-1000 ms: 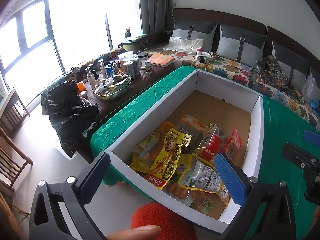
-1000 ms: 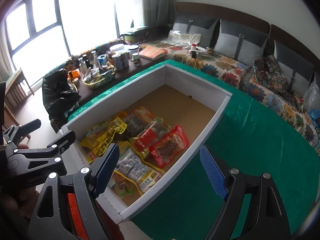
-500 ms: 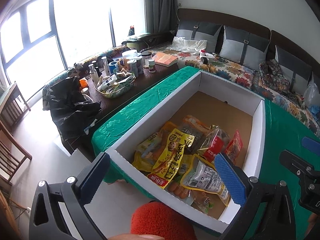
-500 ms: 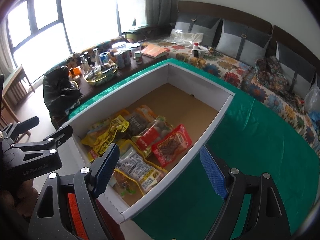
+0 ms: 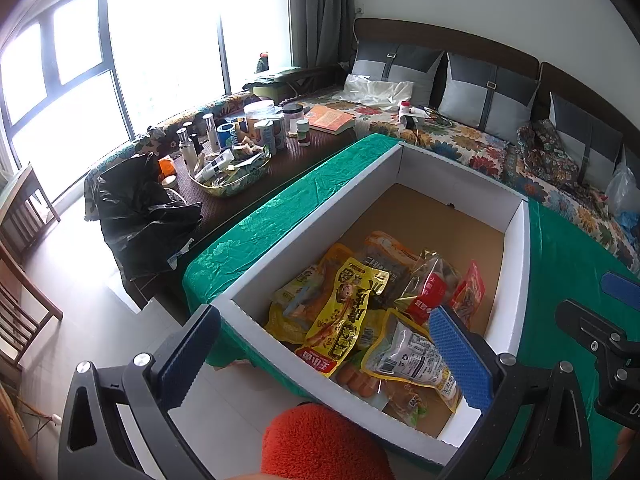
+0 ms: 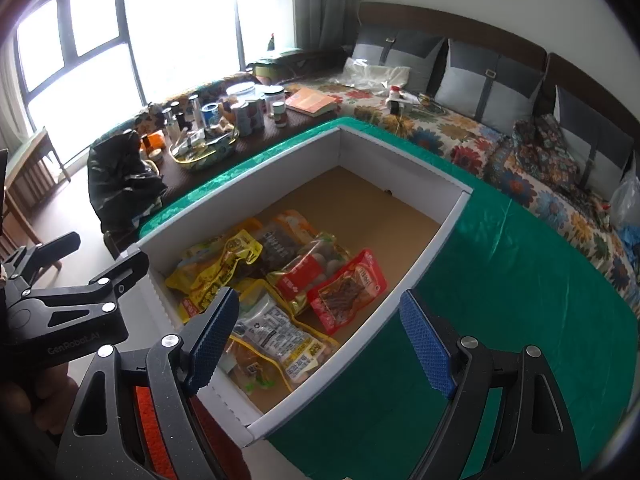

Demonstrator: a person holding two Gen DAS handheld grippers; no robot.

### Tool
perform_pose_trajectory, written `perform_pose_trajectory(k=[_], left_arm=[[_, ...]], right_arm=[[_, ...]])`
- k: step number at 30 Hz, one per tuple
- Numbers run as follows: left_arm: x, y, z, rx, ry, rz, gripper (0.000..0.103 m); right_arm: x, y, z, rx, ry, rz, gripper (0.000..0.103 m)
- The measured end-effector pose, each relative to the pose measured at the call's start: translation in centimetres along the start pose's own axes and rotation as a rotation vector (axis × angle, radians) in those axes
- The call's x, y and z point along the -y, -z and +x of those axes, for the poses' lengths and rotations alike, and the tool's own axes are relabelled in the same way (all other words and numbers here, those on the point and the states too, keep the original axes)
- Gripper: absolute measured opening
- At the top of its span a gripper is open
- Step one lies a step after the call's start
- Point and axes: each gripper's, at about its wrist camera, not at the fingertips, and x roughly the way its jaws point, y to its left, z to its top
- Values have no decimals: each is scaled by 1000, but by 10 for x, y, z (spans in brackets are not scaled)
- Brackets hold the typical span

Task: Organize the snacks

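A white-walled cardboard box with a brown floor stands on a green tablecloth. Several snack packets lie piled at its near end: a yellow packet, a red packet, a red-labelled clear packet and a clear packet with a yellow edge. My left gripper hangs open above the box's near wall, nothing between its blue pads. My right gripper is open too, empty, over the box's near right corner. Each gripper shows at the edge of the other's view.
A dark side table left of the box carries bottles, jars, a glass dish and an orange book. A black plastic bag droops off its end. A floral sofa runs behind. Wooden chairs stand at the left. Orange fuzzy fabric sits below.
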Motion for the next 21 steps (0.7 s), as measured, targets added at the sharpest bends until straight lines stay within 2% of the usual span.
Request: perform_pose_trajectory(k=[21], left_arm=[[0,1,0,1,-2,0,103]], right_arm=[[-2,0,-1,-2,-1,-8,85]])
